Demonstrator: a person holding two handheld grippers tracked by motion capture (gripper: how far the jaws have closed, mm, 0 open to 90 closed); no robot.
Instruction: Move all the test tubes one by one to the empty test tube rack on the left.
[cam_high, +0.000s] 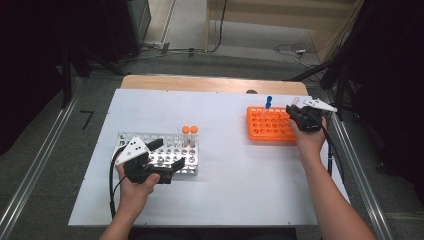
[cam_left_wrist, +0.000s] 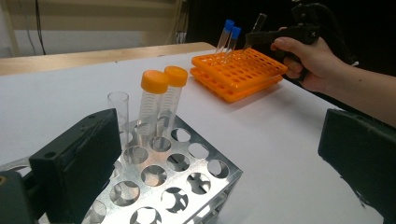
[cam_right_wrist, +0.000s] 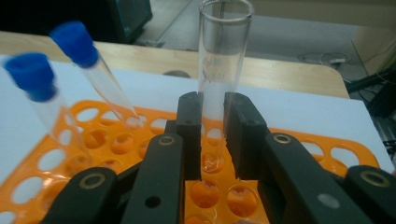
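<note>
My right gripper (cam_right_wrist: 212, 105) is shut on a clear, uncapped glass tube (cam_right_wrist: 222, 51), which stands upright with its bottom end just above a hole of the orange rack (cam_right_wrist: 327, 154). Two blue-capped tubes (cam_right_wrist: 74, 44) lean in that rack's far holes. In the high view this gripper (cam_high: 295, 107) is at the orange rack's (cam_high: 267, 125) right end. My left gripper (cam_high: 166, 154) is open, with its jaws wide apart over the near right part of the metal rack (cam_high: 170, 150). Two orange-capped tubes (cam_left_wrist: 161, 102) and an empty clear tube (cam_left_wrist: 119, 112) stand in the metal rack (cam_left_wrist: 187, 182).
Both racks rest on a white sheet (cam_high: 225, 170) that covers a wooden table (cam_high: 210, 82). The two racks stand apart, the metal one near left and the orange one far right. Cables (cam_high: 295, 50) lie on the floor beyond the table.
</note>
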